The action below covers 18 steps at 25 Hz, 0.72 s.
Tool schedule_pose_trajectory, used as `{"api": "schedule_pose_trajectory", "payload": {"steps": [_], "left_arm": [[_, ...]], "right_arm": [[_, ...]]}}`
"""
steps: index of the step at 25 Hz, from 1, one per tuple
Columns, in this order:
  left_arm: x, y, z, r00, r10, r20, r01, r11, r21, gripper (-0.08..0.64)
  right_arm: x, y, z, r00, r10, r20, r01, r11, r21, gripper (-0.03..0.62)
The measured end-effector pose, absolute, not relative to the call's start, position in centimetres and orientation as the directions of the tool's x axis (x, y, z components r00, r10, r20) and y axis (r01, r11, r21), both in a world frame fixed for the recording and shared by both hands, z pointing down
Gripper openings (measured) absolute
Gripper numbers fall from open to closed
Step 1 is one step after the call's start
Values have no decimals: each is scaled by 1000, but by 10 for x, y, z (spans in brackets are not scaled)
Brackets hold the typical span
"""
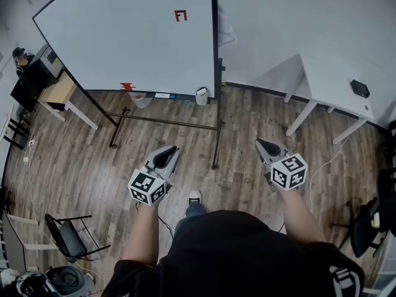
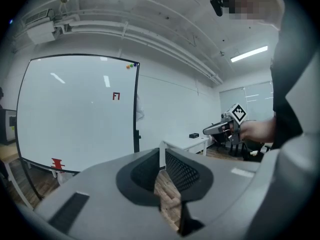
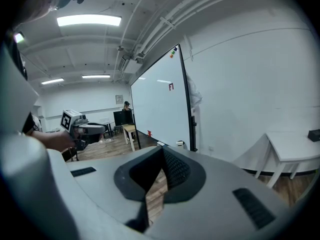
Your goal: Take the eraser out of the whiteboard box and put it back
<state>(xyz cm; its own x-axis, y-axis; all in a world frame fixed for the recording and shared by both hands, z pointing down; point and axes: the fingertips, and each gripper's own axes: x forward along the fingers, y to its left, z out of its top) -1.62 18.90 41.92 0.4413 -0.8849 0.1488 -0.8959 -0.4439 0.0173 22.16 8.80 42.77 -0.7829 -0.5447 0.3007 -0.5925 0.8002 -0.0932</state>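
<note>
The whiteboard [image 1: 130, 36] stands on a wheeled frame across the wooden floor. A small white box [image 1: 202, 96] hangs at its lower right corner and shows in the right gripper view as the white box [image 3: 180, 143]. A red item [image 1: 127, 86] sits at the board's lower edge. I cannot make out an eraser. My left gripper [image 1: 171, 148] and right gripper [image 1: 260, 143] are held side by side at waist height, well short of the board. The left gripper [image 2: 161, 155] and the right gripper [image 3: 162, 152] are both shut, with nothing between the jaws.
The board's frame and feet [image 1: 164, 122] lie between me and the box. A white table [image 1: 334, 73] with a small black thing [image 1: 359, 88] stands at the right. At the left are a desk [image 1: 59, 90], a person [image 1: 21, 57] and a black chair [image 1: 68, 237].
</note>
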Motion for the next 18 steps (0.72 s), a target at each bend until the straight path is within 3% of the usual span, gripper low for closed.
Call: {"api": "schedule_pose_trajectory", "payload": {"steps": [18], "left_arm": [[-68, 104, 424, 514, -841, 170, -855, -519, 21, 32]], "right_arm": [[159, 21, 444, -757, -557, 341, -622, 774, -116, -5]]}}
